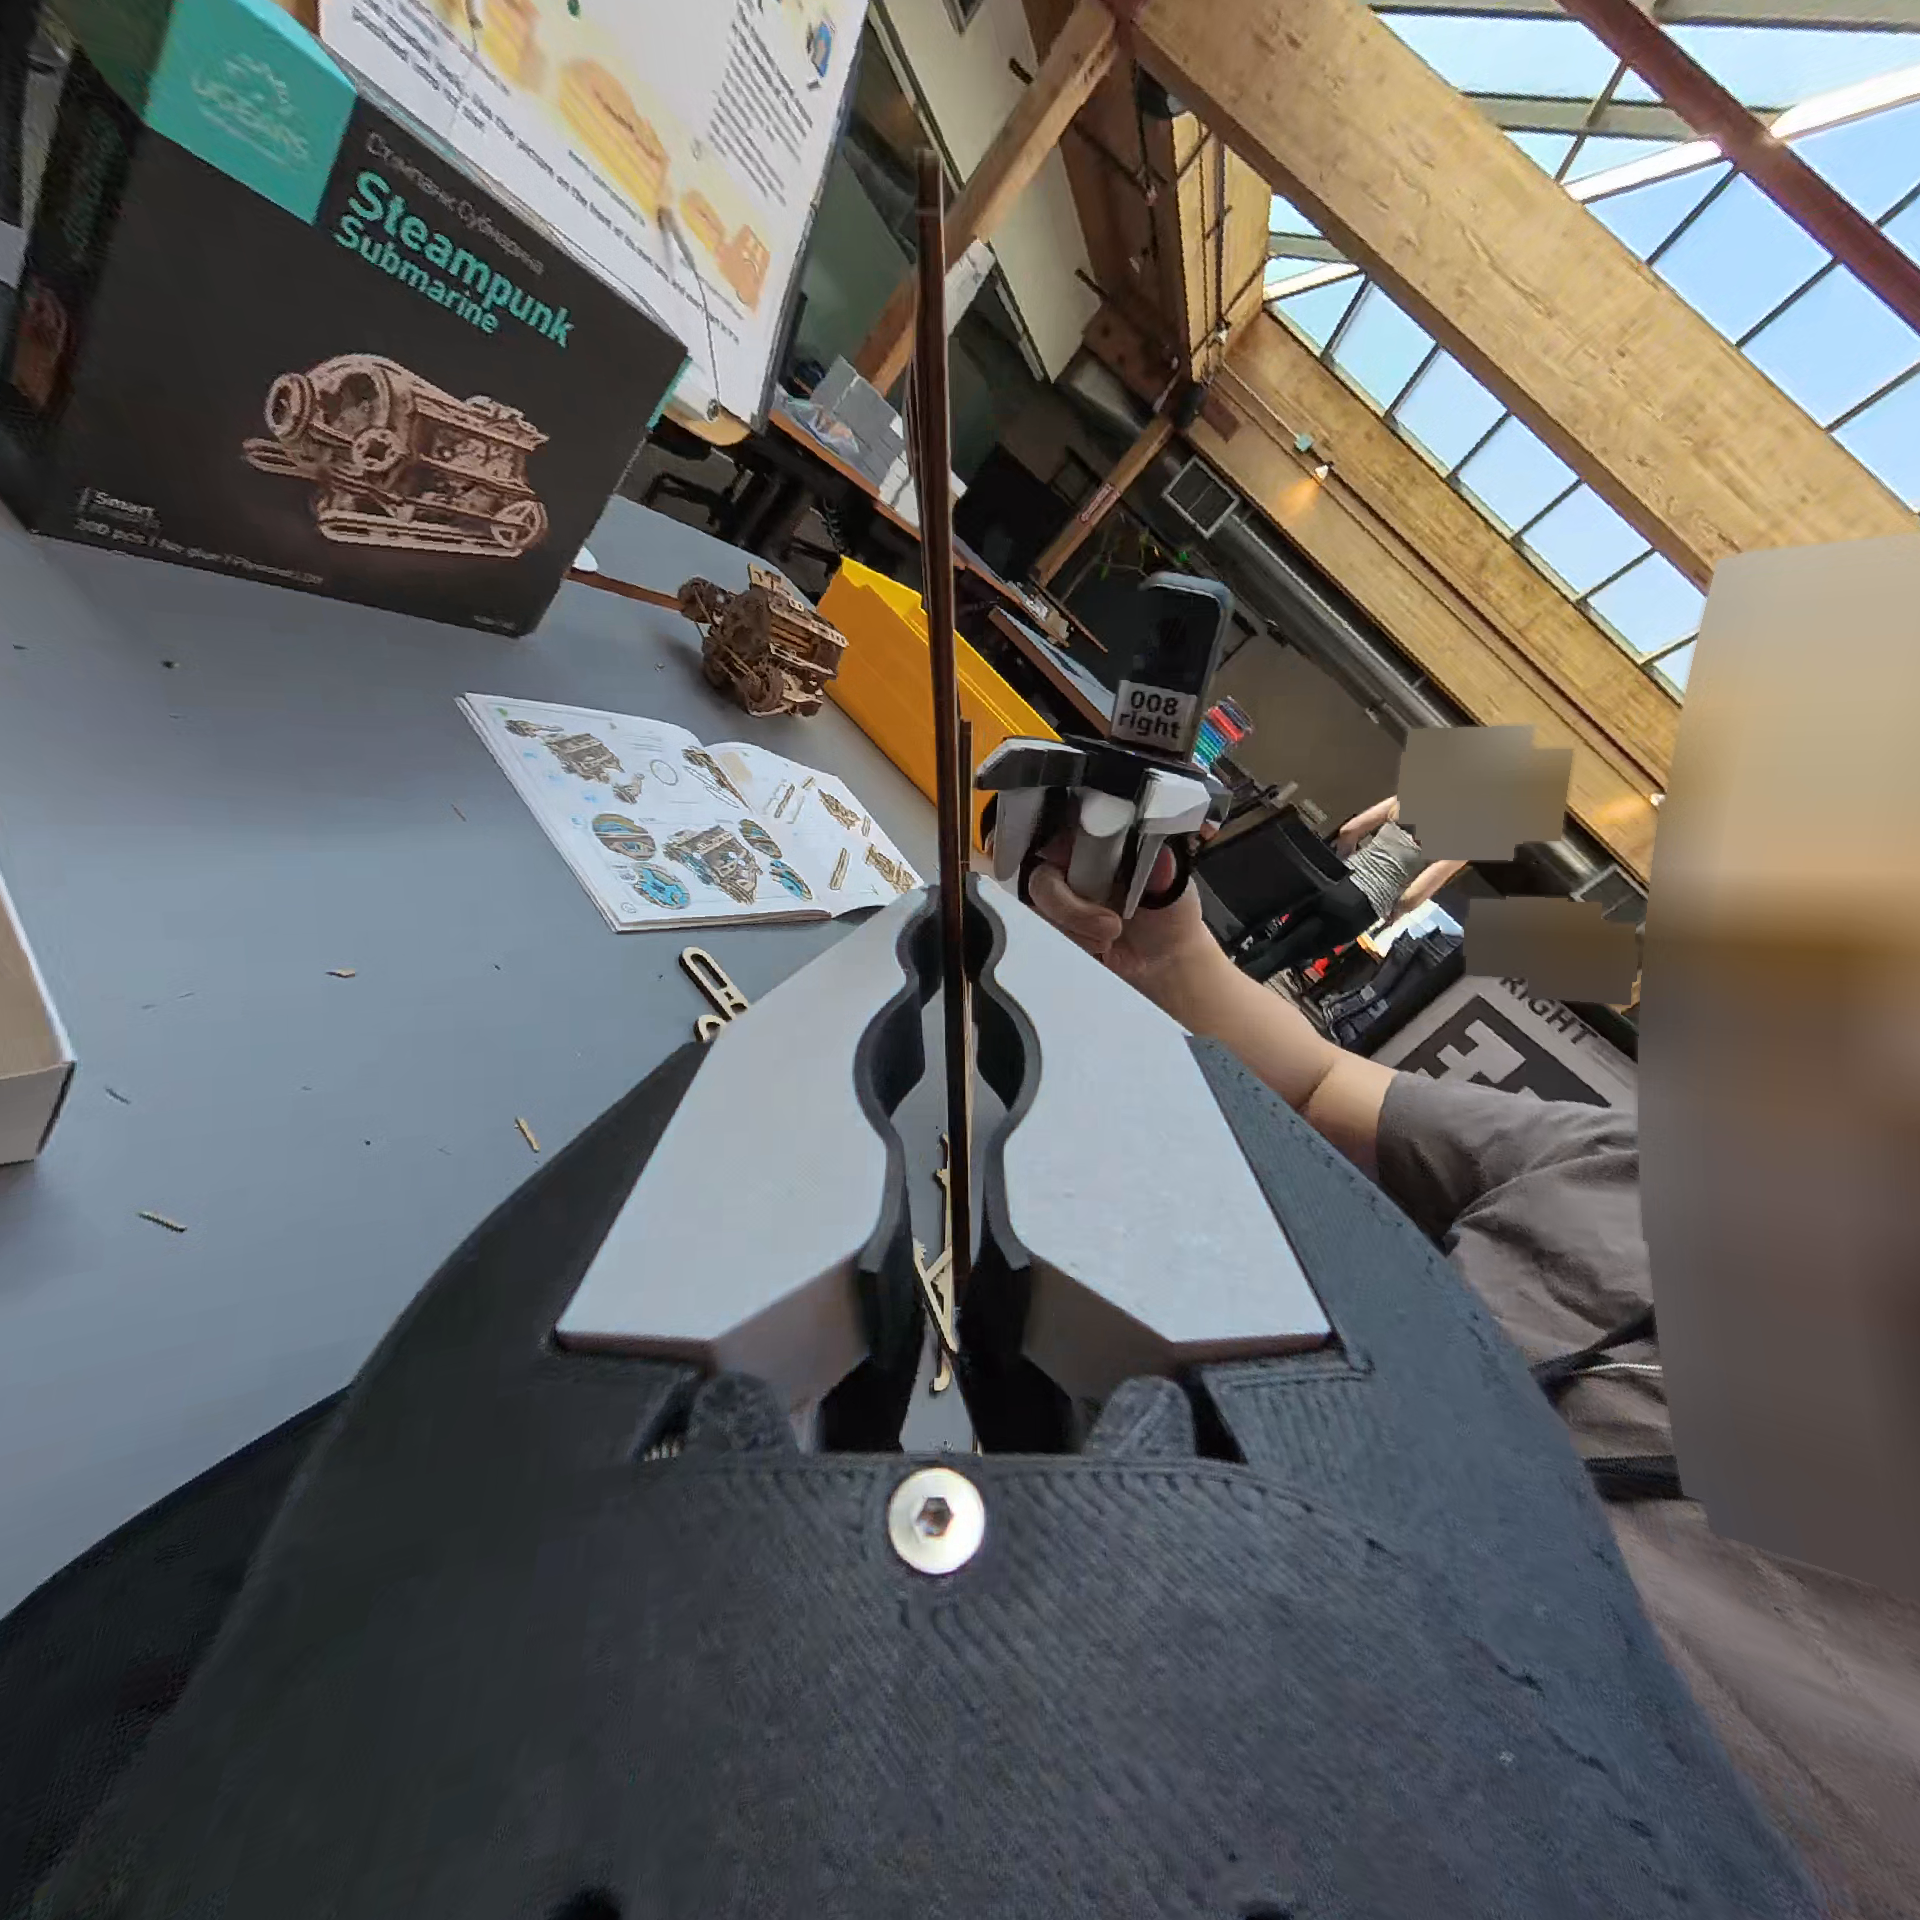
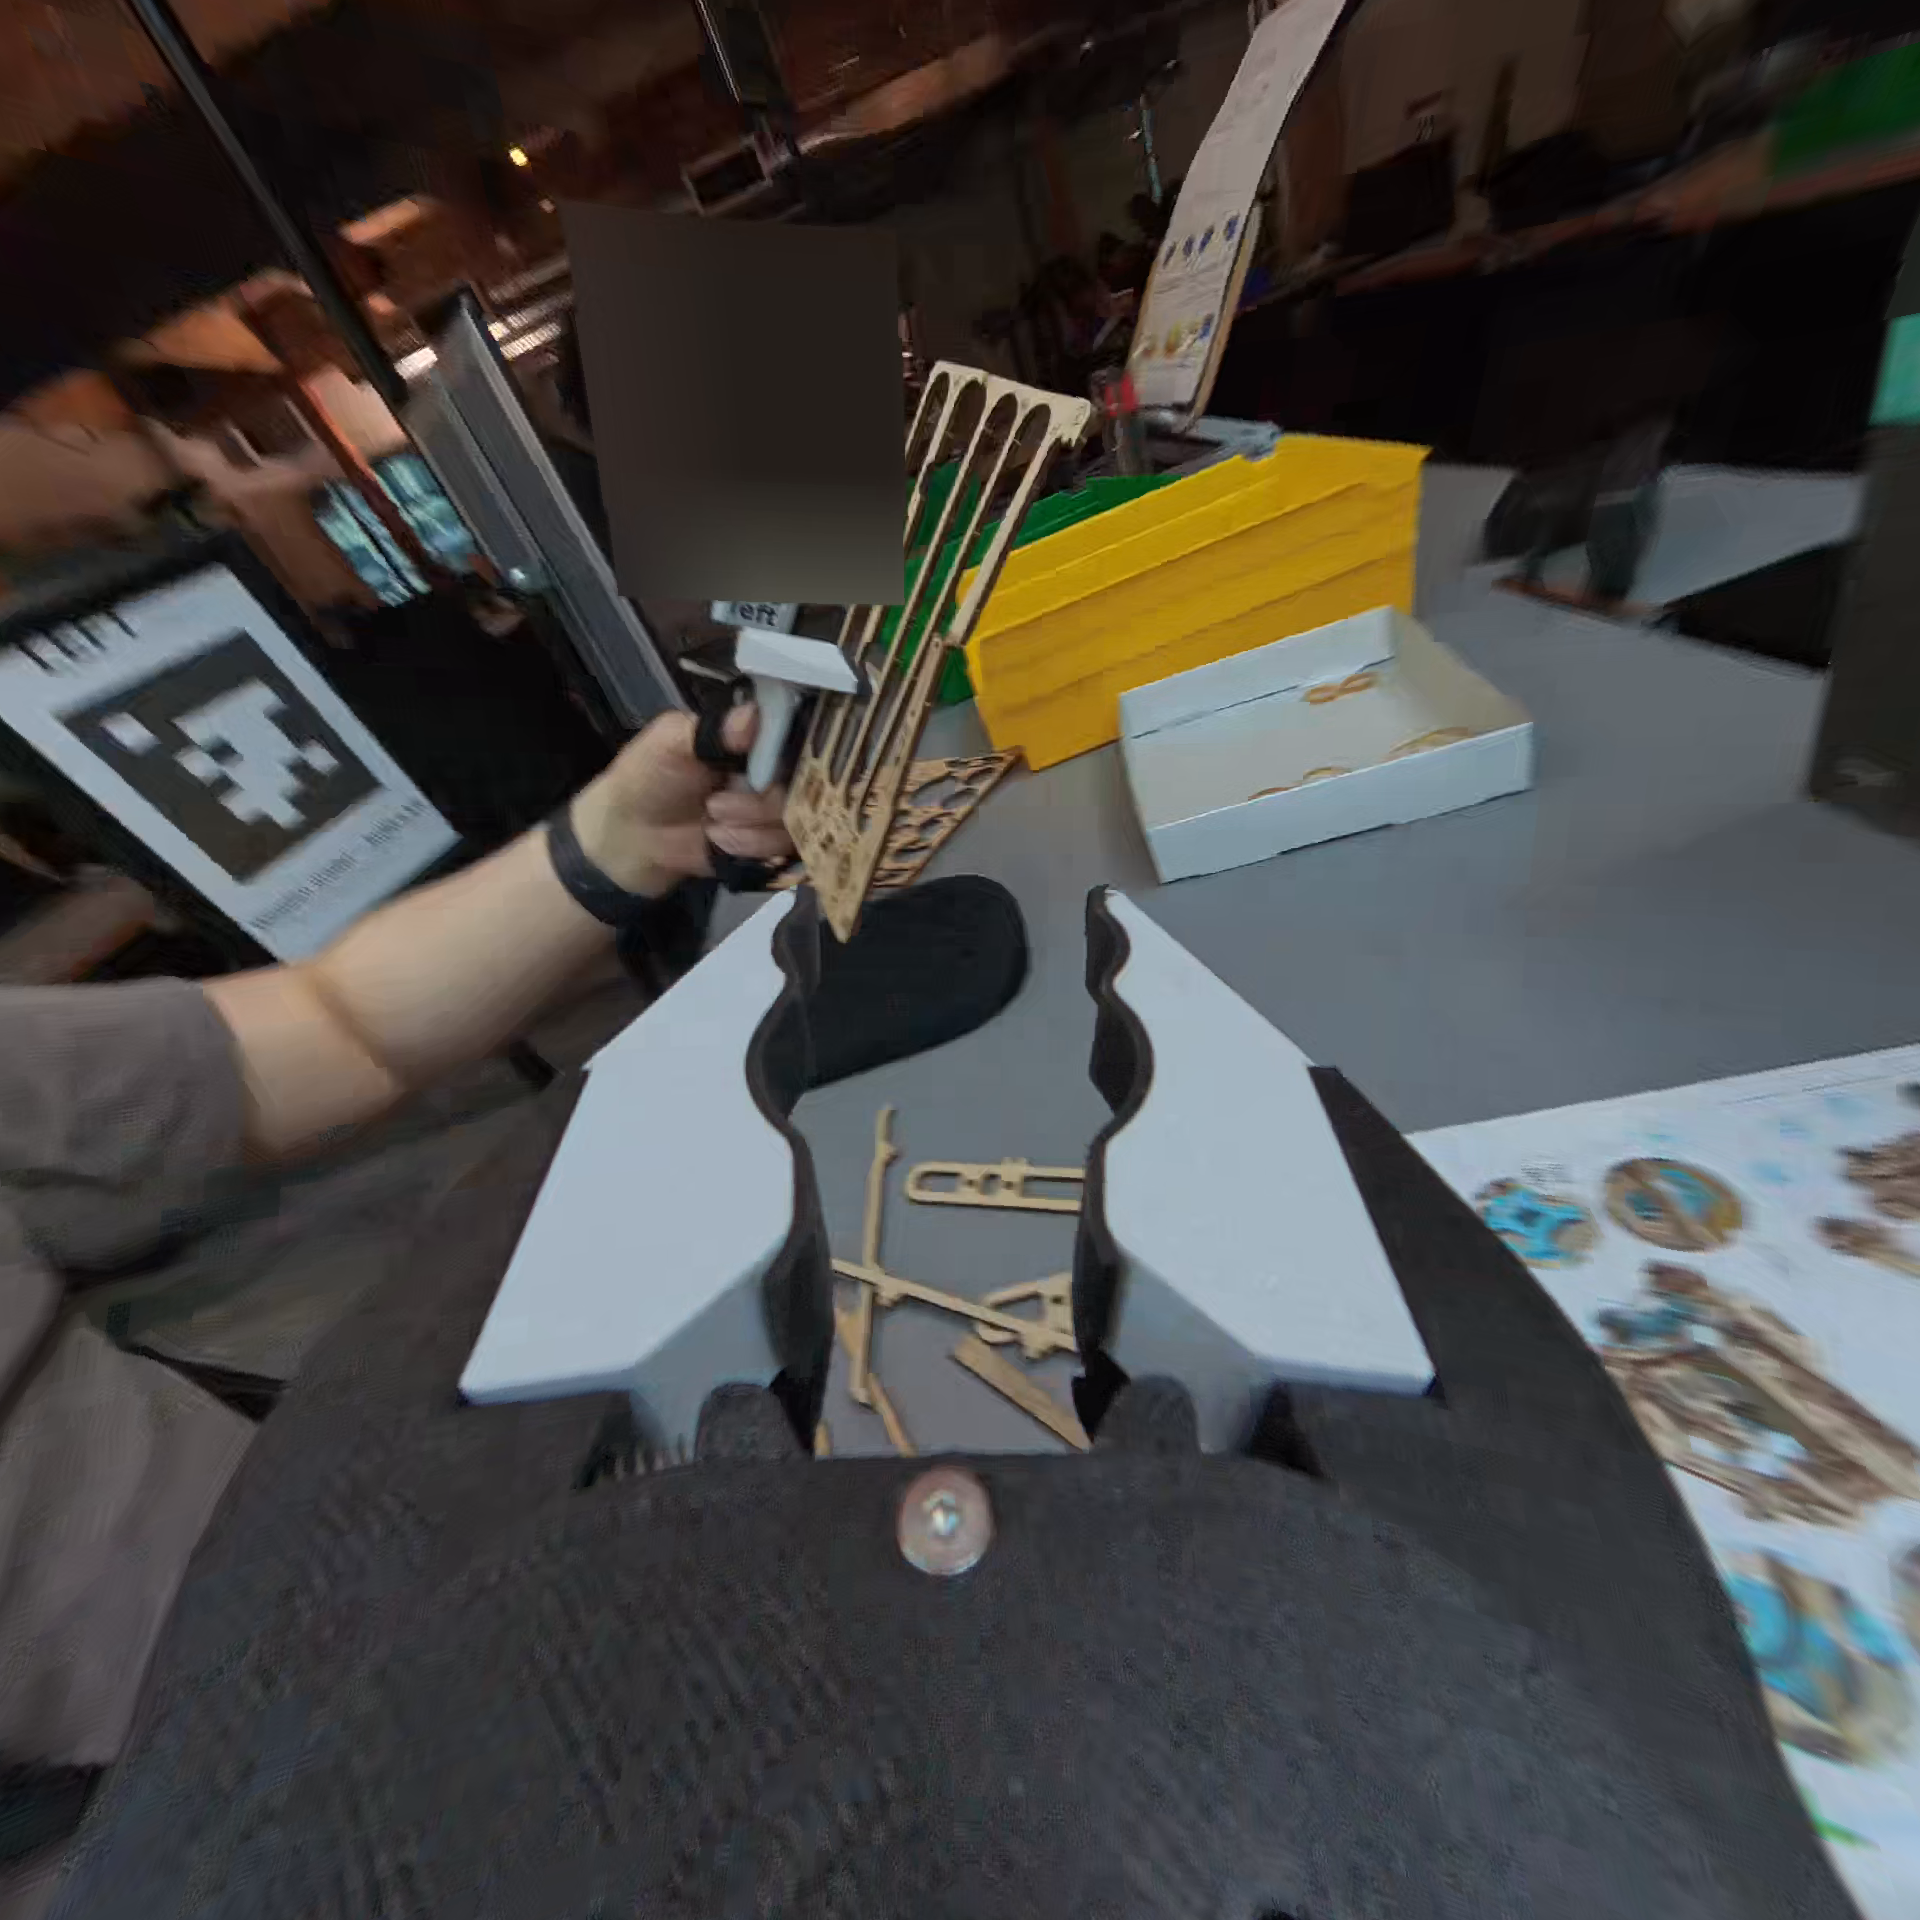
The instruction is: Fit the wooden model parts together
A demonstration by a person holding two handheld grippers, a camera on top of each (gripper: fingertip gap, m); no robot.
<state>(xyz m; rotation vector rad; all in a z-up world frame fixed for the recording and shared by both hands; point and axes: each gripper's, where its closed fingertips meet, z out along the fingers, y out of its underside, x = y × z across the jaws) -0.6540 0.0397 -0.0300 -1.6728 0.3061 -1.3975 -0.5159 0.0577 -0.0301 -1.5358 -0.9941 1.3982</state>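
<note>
My left gripper (image 1: 954, 914) is shut on a thin laser-cut wooden sheet (image 1: 935, 540), seen edge-on and standing upright between the fingers. In the right wrist view the same sheet (image 2: 935, 623) shows its long slots, held up by the left gripper (image 2: 821, 686) above the table. My right gripper (image 2: 940, 914) is open and empty, above several loose wooden parts (image 2: 966, 1278) lying on the grey table (image 2: 1351, 987). In the left wrist view the right gripper (image 1: 1091, 842) is raised just right of the sheet. A partly built wooden model (image 1: 764, 644) stands farther back.
An open instruction booklet (image 1: 686, 810) lies on the table; it also shows in the right wrist view (image 2: 1714, 1351). The dark kit box (image 1: 312, 343) stands at the back left. Yellow bins (image 2: 1195, 603) and a white tray (image 2: 1320, 738) with wooden rings sit behind. Across from one pair of fingers to the other is roughly 15 cm.
</note>
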